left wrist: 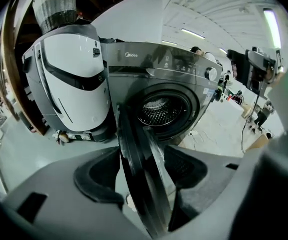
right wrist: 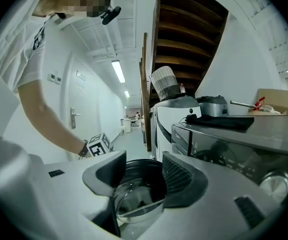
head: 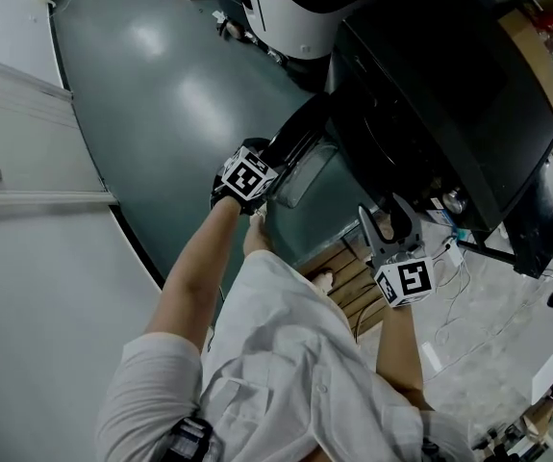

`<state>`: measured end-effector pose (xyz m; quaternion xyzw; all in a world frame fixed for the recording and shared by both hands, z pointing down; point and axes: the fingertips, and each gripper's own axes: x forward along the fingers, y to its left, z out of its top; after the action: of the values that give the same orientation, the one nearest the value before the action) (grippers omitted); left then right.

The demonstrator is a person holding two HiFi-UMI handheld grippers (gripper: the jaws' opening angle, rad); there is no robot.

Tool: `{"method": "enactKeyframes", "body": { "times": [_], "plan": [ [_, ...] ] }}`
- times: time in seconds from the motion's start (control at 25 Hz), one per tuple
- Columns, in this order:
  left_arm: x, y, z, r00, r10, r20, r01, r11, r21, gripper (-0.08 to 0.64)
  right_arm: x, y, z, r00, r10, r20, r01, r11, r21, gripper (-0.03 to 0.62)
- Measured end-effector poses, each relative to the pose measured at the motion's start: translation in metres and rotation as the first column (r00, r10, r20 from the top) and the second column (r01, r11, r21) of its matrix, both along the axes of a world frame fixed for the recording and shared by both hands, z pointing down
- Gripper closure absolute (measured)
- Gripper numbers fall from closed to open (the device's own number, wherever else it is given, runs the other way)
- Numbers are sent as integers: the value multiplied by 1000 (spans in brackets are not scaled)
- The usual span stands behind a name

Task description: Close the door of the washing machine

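The door [head: 307, 173] stands open, swung out toward 6 o'clock from the front of the washing machine [left wrist: 184, 69] in the left gripper view. The left hand-held gripper [left wrist: 144, 176] straddles its rim, released. The right hand-held gripper [right wrist: 145, 176], at the door's 4 o'clock in the head view, gapes, gripping nothing.

A white unit [left wrist: 68, 79] stands on a grey-green floor [head: 161, 114], with a woven basket [right wrist: 165, 84] on top of it. Above the unit rises the dark wooden underside of a stair [right wrist: 189, 29]. Beside the unit a corridor runs back between white walls [right wrist: 101, 101], past a door [right wrist: 73, 115] with a lever handle, under strip lights [right wrist: 117, 71] on the ceiling. Another strip light [left wrist: 273, 26] glows well off to the unit's other side. Farther from the unit, wooden slats [head: 348, 277] lie on the floor, and white cables [head: 459, 306] trail over a paler patch.
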<state>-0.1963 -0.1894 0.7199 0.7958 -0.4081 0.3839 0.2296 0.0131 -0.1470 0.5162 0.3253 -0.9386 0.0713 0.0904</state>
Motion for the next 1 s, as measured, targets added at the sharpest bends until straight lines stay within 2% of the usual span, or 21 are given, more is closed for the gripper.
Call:
{"method": "enactKeyframes", "body": {
  "times": [0.28,0.44,0.76,1.0],
  "plan": [
    [52,16,-3,999,16,-49,-15,1000,9,278,34,14,-1,1000,23,-7,-23,1000,3,360],
    [84,17,-9,995,2,-104,1,999,35,272,54,14,-2,999,53,-2,-53,999,7,360],
    [145,30,-19,963,-50,-266,70,995,66,233,92,17,-9,993,117,-19,-117,993,31,360],
    [183,22,-20,951,-35,-309,61,995,75,221,133,13,-11,979,194,-57,-192,980,43,360]
  ]
}}
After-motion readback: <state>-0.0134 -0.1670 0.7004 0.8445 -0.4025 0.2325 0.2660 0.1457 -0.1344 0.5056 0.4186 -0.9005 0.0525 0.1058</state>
